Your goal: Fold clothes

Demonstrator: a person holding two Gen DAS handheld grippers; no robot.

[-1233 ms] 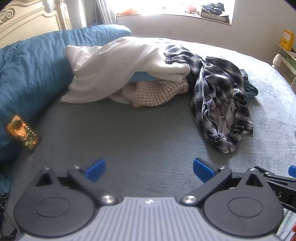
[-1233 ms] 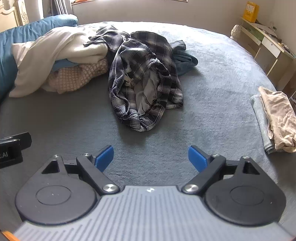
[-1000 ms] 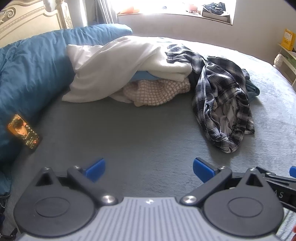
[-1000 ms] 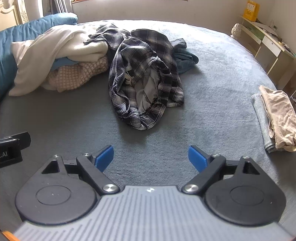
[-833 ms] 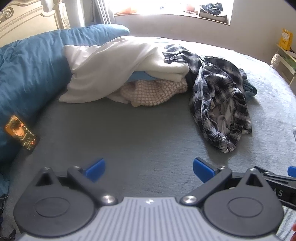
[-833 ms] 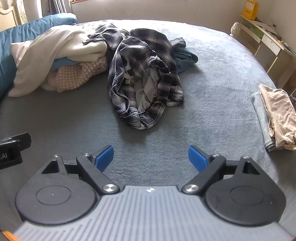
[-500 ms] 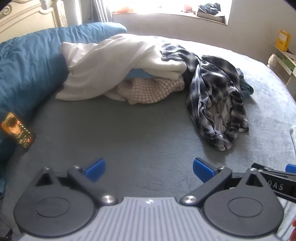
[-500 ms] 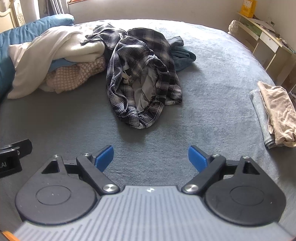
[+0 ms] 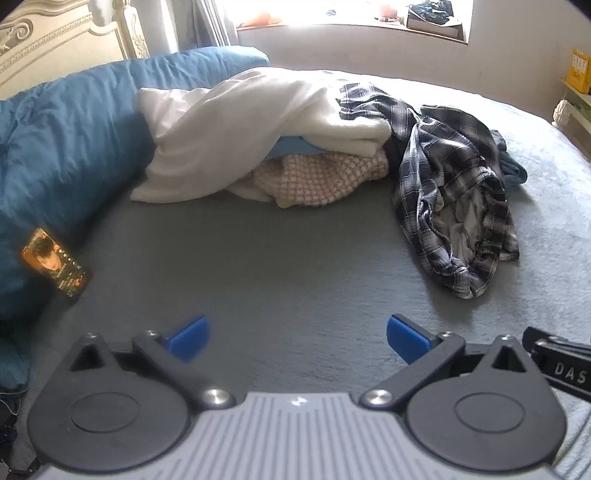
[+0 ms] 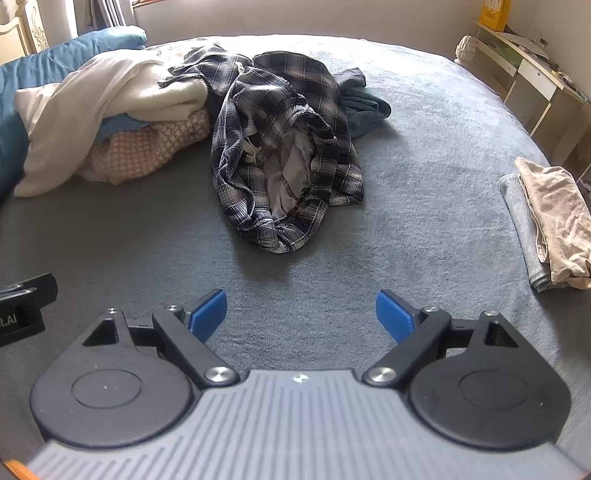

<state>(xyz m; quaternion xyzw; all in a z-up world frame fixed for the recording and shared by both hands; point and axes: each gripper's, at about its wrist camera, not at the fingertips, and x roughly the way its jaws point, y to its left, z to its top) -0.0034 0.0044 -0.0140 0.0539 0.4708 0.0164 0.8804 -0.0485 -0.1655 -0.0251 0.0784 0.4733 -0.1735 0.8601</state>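
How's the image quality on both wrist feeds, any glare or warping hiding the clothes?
Left wrist view: the window is blown out, fisheye bends the grey bed, yet the plaid shirt reads clearly. Right wrist view: even light, soft shadow under the plaid shirt, edges curved, folded clothes sharp.

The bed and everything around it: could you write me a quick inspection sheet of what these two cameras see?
Surface: grey bed cover, bare in front of both grippers.
Job's things: crumpled plaid shirt; white garment heaped over a pink knit; teal garment behind the shirt; beige cloth on a grey folded piece at the right.
Clutter: phone, screen lit, leaning on the blue duvet.
Grippers: left gripper and right gripper both open, holding nothing.
Cables: nothing seen.
Surroundings: headboard, bright window sill, desk at the right.
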